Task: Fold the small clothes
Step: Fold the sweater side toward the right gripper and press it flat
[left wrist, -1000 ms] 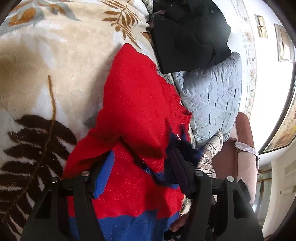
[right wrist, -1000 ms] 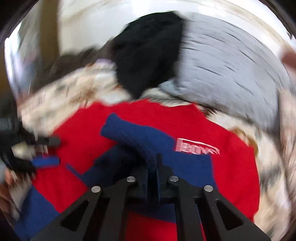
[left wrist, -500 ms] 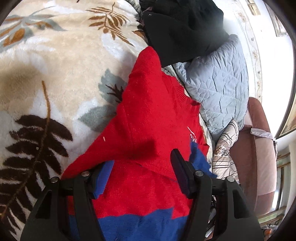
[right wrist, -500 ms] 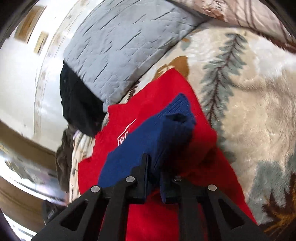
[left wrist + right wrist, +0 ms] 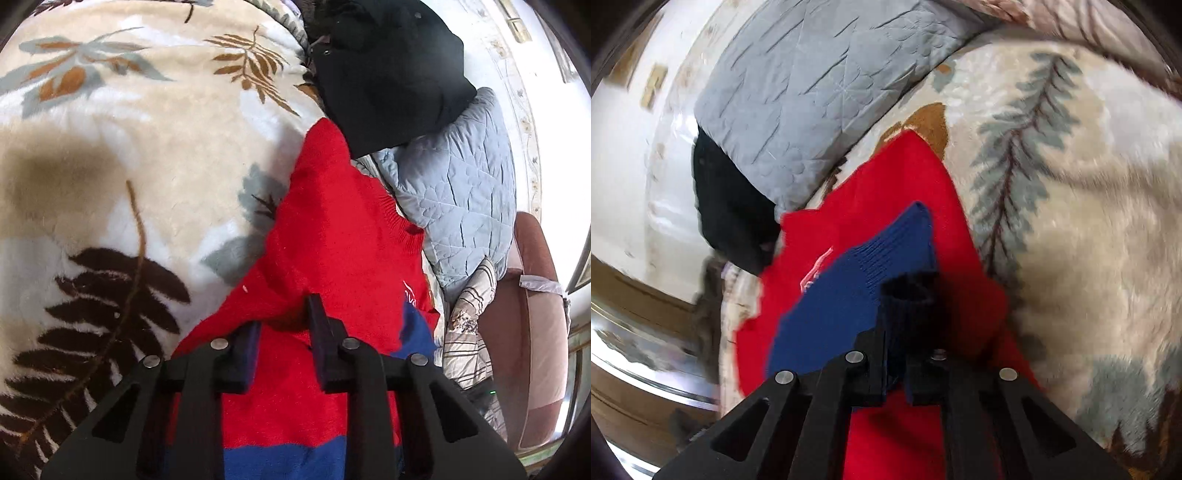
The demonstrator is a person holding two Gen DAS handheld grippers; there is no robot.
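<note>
A small red sweater [image 5: 332, 236] with blue panels lies on a leaf-patterned fleece blanket [image 5: 129, 147]. My left gripper [image 5: 284, 328] stands partly open over a fold of its red fabric, which sits between the fingers. In the right wrist view the sweater [image 5: 897, 206] shows with its navy sleeve [image 5: 857, 295] folded across the chest logo. My right gripper [image 5: 895, 354] is shut on the navy sleeve cuff, which bunches up just above the fingertips.
A black garment [image 5: 384, 74] and a grey quilted cushion [image 5: 461, 192] lie at the sweater's far side. A striped cloth [image 5: 469, 332] and a brown chair [image 5: 535, 332] stand to the right. The blanket [image 5: 1089, 221] spreads right of the sweater in the right wrist view.
My left gripper has narrowed around the red fold. My right gripper has carried the navy sleeve across the sweater's chest and swung its view round.
</note>
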